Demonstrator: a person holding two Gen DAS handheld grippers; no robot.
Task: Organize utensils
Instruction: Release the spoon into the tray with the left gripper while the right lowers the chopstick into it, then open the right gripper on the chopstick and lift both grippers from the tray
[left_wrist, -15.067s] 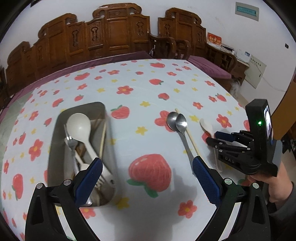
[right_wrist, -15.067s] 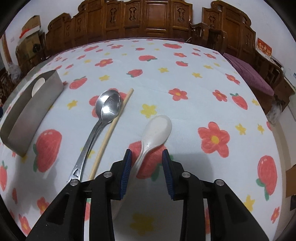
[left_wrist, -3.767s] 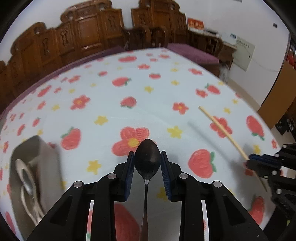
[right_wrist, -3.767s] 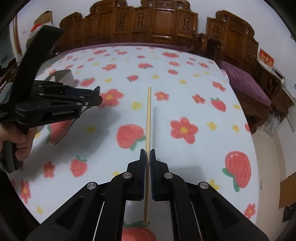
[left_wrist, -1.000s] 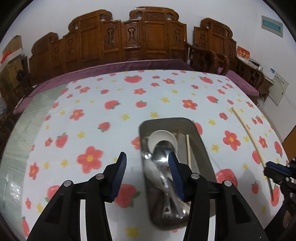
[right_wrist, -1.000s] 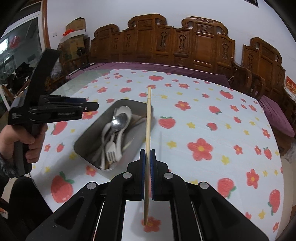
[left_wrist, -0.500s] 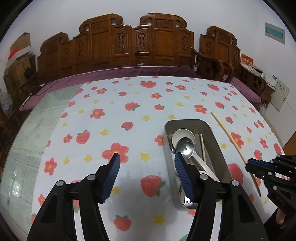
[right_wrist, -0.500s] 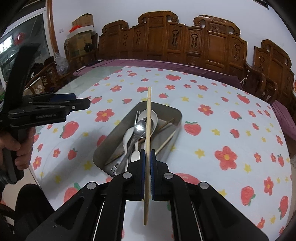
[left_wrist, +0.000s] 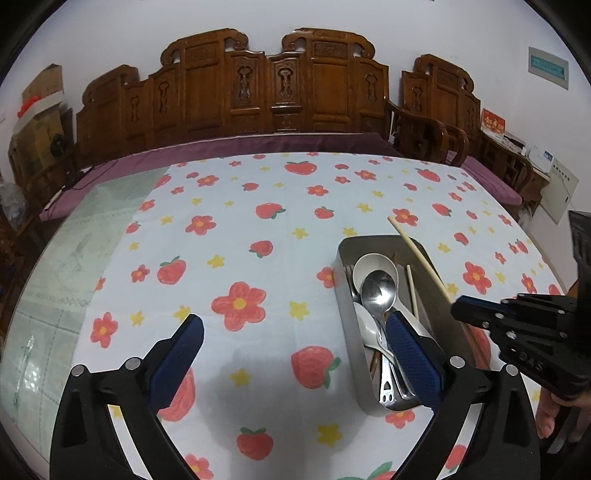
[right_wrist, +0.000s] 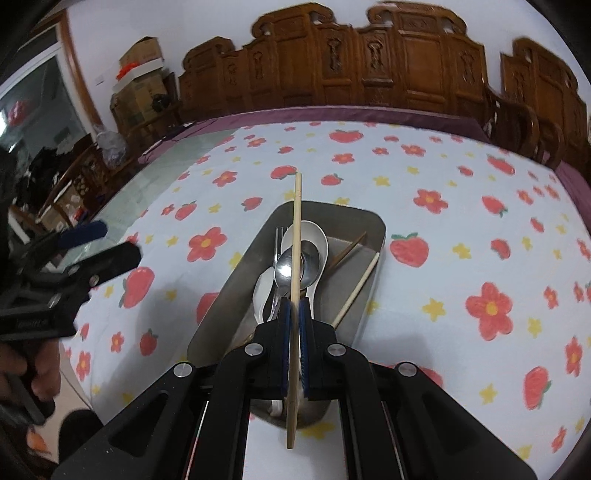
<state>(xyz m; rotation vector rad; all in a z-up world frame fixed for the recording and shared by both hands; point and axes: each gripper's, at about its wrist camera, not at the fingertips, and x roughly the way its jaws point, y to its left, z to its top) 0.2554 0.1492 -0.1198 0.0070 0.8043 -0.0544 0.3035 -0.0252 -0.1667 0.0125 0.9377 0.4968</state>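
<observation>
A metal tray (left_wrist: 341, 284) on the strawberry tablecloth holds a steel spoon (left_wrist: 378, 288), a white spoon (left_wrist: 369, 263), a fork and two chopsticks (left_wrist: 412, 291). My left gripper (left_wrist: 295, 332) hovers just left of the tray. Its jaws are opening wide, with nothing between them, and the right finger overlaps the tray's near end. My right gripper (right_wrist: 295, 312) is shut on a pale wooden chopstick (right_wrist: 296, 236), held lengthwise above the tray (right_wrist: 232, 284) and the spoons. In the left wrist view, that chopstick (left_wrist: 417, 254) slants over the tray's right wall from the right gripper (left_wrist: 458, 306).
Carved wooden chairs (left_wrist: 280, 96) line the far side of the table. Bare glass tabletop (left_wrist: 55, 280) shows to the left of the cloth. A person's hand (right_wrist: 33, 373) holds the left gripper's handle at the table's left edge. Boxes (right_wrist: 140, 77) are stacked at the back left.
The left gripper's jaws have spread wide apart and it has drawn left off the tray. The right gripper has carried the chopstick in over the tray and lower.
</observation>
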